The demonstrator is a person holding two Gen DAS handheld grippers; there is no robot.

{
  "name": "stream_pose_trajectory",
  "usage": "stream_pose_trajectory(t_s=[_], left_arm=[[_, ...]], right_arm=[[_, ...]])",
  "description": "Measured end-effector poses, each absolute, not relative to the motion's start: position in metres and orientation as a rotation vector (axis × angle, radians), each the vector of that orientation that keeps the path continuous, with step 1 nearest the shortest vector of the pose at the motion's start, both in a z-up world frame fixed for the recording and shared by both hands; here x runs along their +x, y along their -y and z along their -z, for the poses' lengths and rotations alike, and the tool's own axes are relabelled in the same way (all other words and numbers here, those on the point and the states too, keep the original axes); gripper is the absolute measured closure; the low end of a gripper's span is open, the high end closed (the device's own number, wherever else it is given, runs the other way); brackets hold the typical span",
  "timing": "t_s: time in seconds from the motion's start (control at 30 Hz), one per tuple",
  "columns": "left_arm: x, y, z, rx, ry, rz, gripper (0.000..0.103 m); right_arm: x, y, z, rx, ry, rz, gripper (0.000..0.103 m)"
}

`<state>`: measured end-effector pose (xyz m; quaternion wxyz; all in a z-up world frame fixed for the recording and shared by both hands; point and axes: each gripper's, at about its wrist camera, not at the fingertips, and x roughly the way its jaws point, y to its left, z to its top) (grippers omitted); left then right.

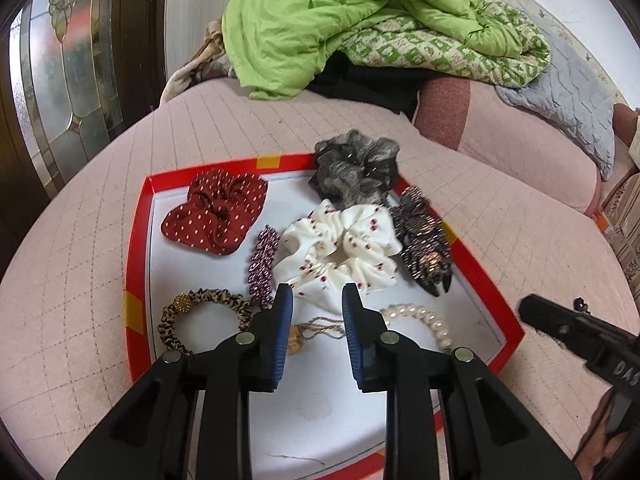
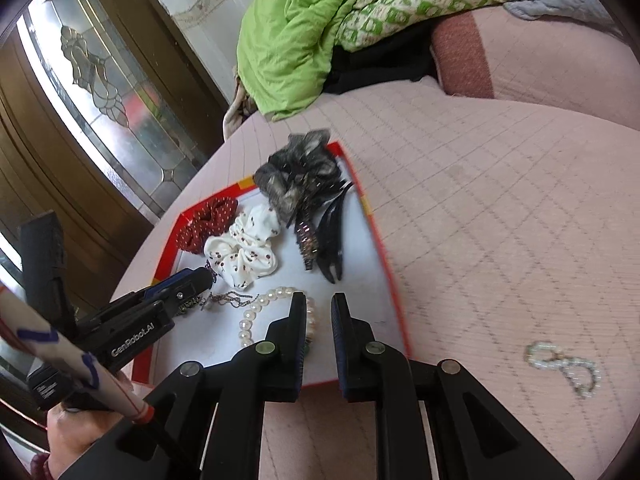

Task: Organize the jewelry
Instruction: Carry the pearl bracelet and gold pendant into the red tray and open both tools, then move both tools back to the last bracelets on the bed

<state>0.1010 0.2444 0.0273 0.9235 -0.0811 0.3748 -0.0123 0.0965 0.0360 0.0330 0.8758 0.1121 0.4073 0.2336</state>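
Note:
A red-rimmed tray [image 1: 138, 240] on the bed holds a red dotted scrunchie [image 1: 216, 212], a white scrunchie [image 1: 340, 248], a grey scrunchie [image 1: 356, 168], a purple beaded clip [image 1: 262, 268], a dark claw clip [image 1: 424, 248], a leopard hair tie [image 1: 200, 316], a pearl bracelet [image 2: 260, 312] and a thin chain [image 1: 316, 330]. My left gripper [image 1: 316, 300] hovers open just above the chain, gripping nothing. Over the tray's near edge, my right gripper [image 2: 318, 300] is closed to a narrow gap and empty. A pale bead bracelet [image 2: 568, 364] lies on the bedcover to the right of the tray.
A crumpled green quilt [image 1: 340, 20] is heaped behind the tray, beside pink pillows [image 1: 520, 140]. A wooden door with leaded glass [image 2: 100, 80] stands on the left. A person's hand [image 2: 80, 432] holds the left gripper's handle. Quilted pink bedcover [image 2: 500, 220] spreads to the right.

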Motion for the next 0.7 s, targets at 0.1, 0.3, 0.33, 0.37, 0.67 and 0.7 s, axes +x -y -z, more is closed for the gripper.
stream_pose_trajectory(t_s=[0.1, 0.3, 0.33, 0.37, 0.67, 0.7], left_arm=[[0.095, -0.233, -0.035, -0.157, -0.740, 0.041, 0.079], [0.080, -0.188, -0.052, -0.121, -0.704, 0.137, 0.079], [0.078, -0.180, -0.053, -0.117, -0.703, 0.154, 0.079], [0.076, -0.169, -0.054, -0.112, -0.705, 0.178, 0.079], [0.070, -0.055, -0.033, -0.034, -0.812, 0.445, 0.075], [0.070, -0.041, -0.028, -0.014, -0.826, 0.464, 0.074]], right_arm=[[0.087, -0.002, -0.043, 0.253, -0.819, -0.459, 0.085], [0.076, 0.093, -0.052, 0.361, -0.768, -0.302, 0.081], [0.075, 0.113, -0.052, 0.395, -0.763, -0.261, 0.081], [0.075, 0.130, -0.052, 0.418, -0.763, -0.228, 0.081], [0.070, 0.227, -0.035, 0.528, -0.789, -0.054, 0.081], [0.069, 0.232, -0.035, 0.533, -0.786, -0.049, 0.081]])
